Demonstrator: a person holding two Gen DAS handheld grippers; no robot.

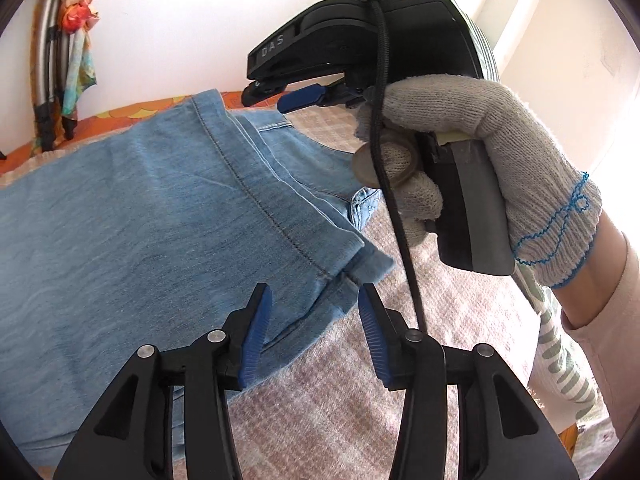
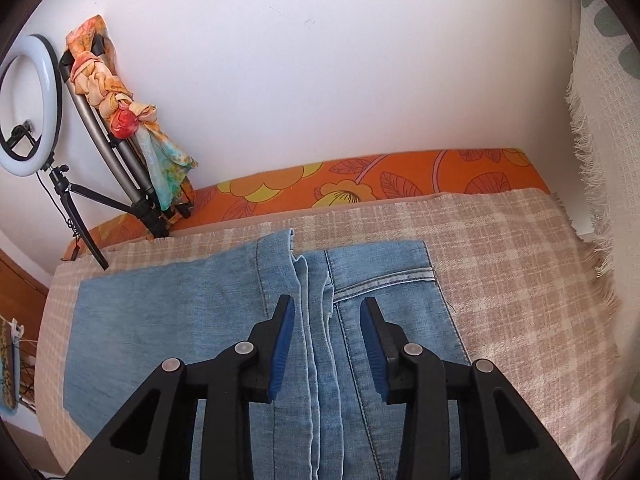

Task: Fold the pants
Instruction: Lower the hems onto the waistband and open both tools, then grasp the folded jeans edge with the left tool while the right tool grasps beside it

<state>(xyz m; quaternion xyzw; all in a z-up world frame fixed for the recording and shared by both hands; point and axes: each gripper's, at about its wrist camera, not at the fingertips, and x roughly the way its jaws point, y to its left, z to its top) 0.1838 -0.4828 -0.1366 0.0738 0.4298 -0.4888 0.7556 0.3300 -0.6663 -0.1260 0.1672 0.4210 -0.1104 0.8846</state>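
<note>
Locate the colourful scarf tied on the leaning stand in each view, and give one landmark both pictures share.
Left wrist view: the scarf hangs at the far upper left, against the white wall, above the jeans.
Right wrist view: the scarf is at the upper left, right of the ring light, knotted down the leaning stand.
Shared landmark: the orange floral mattress edge, below the wall.
</note>
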